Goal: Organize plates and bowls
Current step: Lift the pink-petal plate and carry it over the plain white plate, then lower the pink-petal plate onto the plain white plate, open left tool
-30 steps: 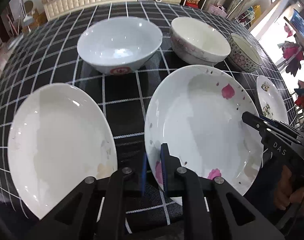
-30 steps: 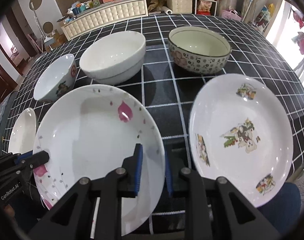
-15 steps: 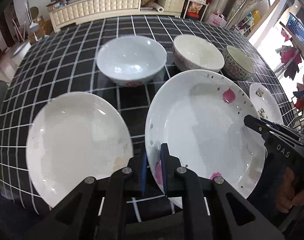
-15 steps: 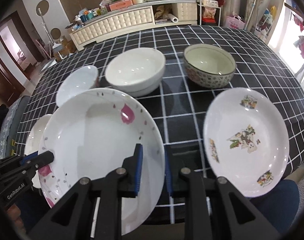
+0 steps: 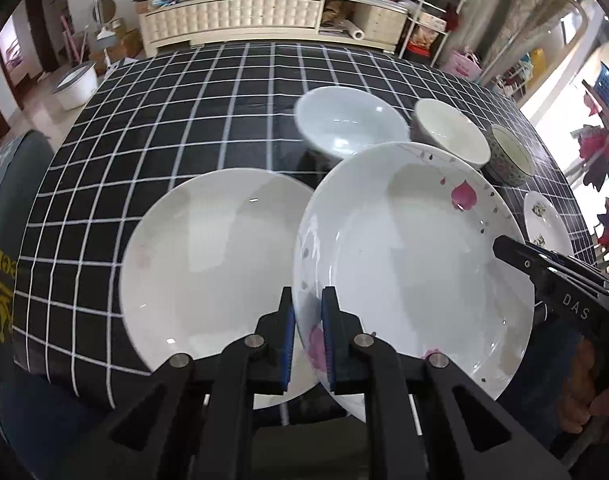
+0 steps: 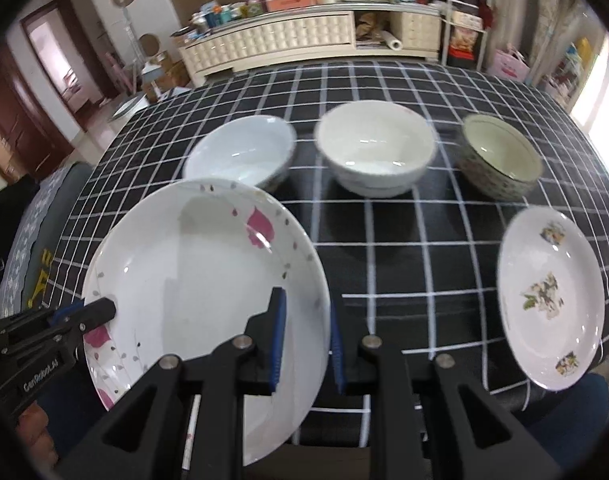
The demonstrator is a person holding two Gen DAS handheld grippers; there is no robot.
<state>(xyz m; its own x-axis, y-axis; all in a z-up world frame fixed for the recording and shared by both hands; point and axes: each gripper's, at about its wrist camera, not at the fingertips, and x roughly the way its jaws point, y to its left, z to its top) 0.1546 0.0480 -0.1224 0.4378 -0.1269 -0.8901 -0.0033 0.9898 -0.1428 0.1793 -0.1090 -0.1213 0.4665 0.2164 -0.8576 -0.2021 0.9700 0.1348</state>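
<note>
Since a second ago the pink-flower plate (image 5: 416, 256) has come up off the checked surface (image 5: 208, 104) and shifted left, its left rim now overlapping the plain white plate (image 5: 216, 256); likely it is being carried over to stack there. Left gripper (image 5: 306, 336) has its jaws closed on the plate's near-left rim, right gripper (image 6: 304, 336) clamps the near-right rim, so the plate hangs tilted between both. It is a shallow glossy white dish with pink petals and small grey leaves; three bowls (image 6: 376, 148) and a cartoon-print plate (image 6: 550, 296) sit untouched beyond and right.
</note>
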